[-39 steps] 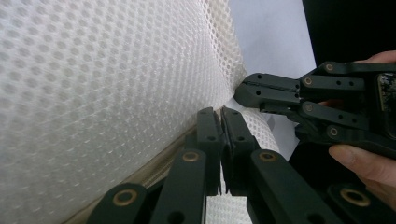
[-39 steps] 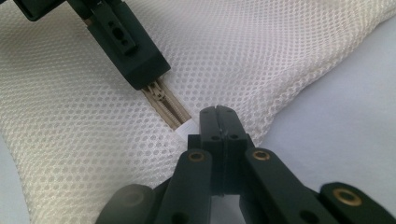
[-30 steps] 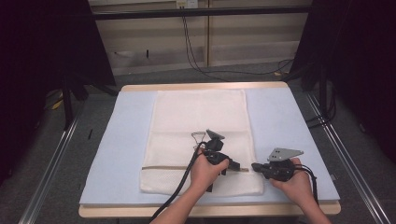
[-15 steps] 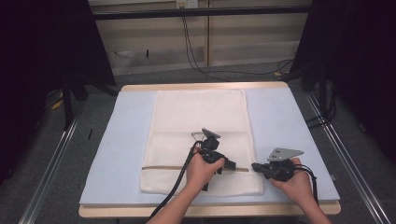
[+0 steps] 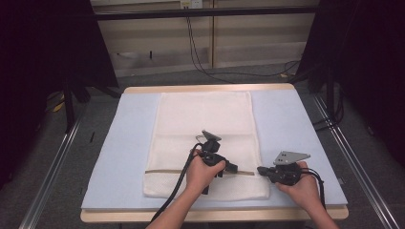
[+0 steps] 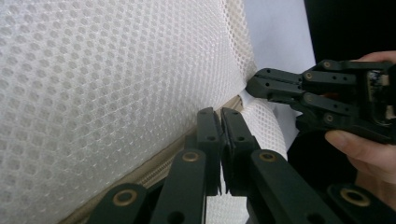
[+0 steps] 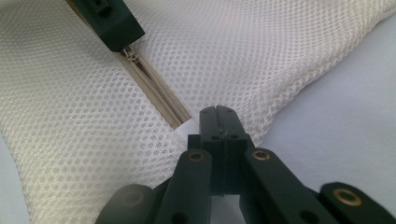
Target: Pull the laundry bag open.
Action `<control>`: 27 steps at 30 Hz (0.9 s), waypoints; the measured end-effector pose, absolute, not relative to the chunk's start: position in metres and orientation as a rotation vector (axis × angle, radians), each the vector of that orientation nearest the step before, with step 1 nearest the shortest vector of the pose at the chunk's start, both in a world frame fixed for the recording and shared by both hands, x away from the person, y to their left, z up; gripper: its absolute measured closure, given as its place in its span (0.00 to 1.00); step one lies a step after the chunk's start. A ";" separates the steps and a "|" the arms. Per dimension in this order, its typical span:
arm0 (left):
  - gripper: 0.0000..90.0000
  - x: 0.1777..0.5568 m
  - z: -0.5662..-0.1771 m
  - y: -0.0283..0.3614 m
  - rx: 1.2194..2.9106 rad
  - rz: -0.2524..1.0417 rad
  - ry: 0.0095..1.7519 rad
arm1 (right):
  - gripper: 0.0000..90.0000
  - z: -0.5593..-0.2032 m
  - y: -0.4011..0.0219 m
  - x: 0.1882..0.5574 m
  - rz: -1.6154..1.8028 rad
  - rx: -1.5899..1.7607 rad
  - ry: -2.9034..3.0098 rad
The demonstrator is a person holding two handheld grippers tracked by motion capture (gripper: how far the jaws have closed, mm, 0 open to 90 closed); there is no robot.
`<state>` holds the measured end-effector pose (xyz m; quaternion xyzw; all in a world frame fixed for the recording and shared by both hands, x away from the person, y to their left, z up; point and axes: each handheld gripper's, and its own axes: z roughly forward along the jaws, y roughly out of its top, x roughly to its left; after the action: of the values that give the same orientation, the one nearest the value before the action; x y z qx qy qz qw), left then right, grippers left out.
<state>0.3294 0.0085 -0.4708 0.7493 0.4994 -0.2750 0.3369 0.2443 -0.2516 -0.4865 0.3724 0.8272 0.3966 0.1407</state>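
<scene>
A white mesh bag (image 5: 205,119) lies flat on the light blue mat (image 5: 124,143). A beige zipper (image 5: 165,171) runs across the bag near its front end. My left gripper (image 5: 233,168) is shut at the zipper's right part, on the slider's pull (image 7: 132,55). In the left gripper view its jaws (image 6: 219,114) press together over the zipper tape (image 6: 154,163). My right gripper (image 5: 261,170) is shut on the bag's right edge, just past the zipper's end (image 7: 180,122). In the right gripper view, its jaws (image 7: 217,112) pinch the mesh there.
The mat covers a wooden table (image 5: 210,215). Metal rails (image 5: 52,176) run along the floor on both sides, and cables (image 5: 200,52) lie beyond the table's far edge. Bare mat (image 5: 291,124) lies to the right of the bag.
My left gripper has shifted slightly to the left along the zipper. The right gripper has stayed where it was.
</scene>
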 end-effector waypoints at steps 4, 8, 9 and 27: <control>0.97 0.330 -0.471 0.011 1.960 -0.714 1.296 | 1.00 -0.486 -0.251 0.244 1.143 1.073 2.390; 0.97 0.331 -0.470 0.015 1.957 -0.709 1.303 | 1.00 -0.486 -0.252 0.244 1.144 1.077 2.390; 0.97 0.331 -0.470 0.016 1.963 -0.701 1.308 | 1.00 -0.486 -0.252 0.245 1.144 1.073 2.390; 0.97 0.332 -0.468 0.028 1.955 -0.708 1.311 | 1.00 -0.486 -0.252 0.245 1.141 1.075 2.387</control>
<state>0.3323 0.0284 -0.4676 0.7494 0.5025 -0.2712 0.3352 0.2448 -0.2517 -0.4864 0.3726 0.8273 0.3955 0.1426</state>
